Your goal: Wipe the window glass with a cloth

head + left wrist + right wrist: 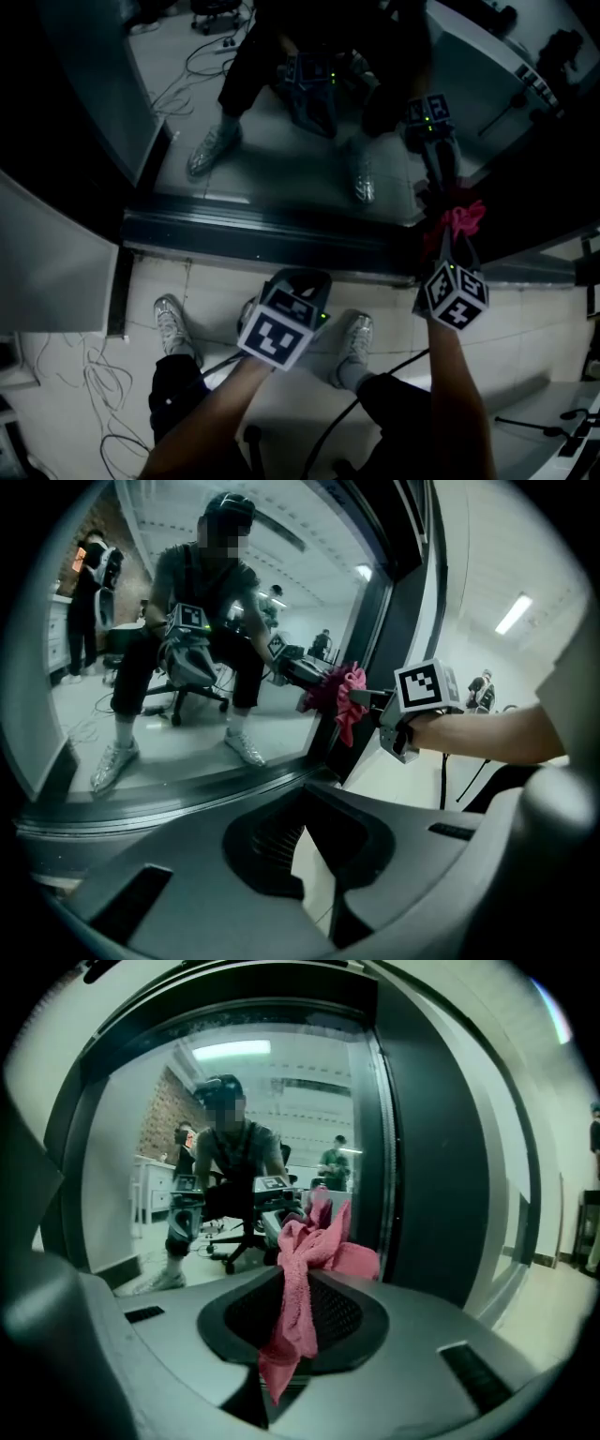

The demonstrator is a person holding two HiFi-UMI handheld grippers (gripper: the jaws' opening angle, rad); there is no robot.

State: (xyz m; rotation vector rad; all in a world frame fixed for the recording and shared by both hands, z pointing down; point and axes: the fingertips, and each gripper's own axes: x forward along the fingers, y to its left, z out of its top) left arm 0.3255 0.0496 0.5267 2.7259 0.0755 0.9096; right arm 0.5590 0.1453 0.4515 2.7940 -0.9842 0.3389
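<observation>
Pink cloth (305, 1269), bunched and pinched between the jaws of the right gripper (292, 1340), with one tail hanging down through the gap and the rest puffed out ahead of the tips. Up against the glass (234, 1147) at its right edge, meeting its own reflection, just beside the dark upright (431, 1147) of the frame. From the head view, same cloth (461, 220) low on the pane, right above the dark sill (262, 234), at the tip of the right gripper (450, 234), marker cube toward the camera, forearm behind it. In the left gripper view, cloth (345, 691) again at the pane's edge, right gripper (375, 705) level and pointing into the glass (187, 733). Left gripper (302, 286) well back from the pane, near the sill, over the pale tiled floor (216, 291), apart from the cloth and to its left. Jaws drawn nearly together, only a thin slit of floor between them, nothing held (314, 878). Mirrored in the glass (281, 141): a seated person with both grippers, and a lit room behind. Underfoot, two light shoes (171, 323) and loose cables (94, 384) on the floor at the left.
</observation>
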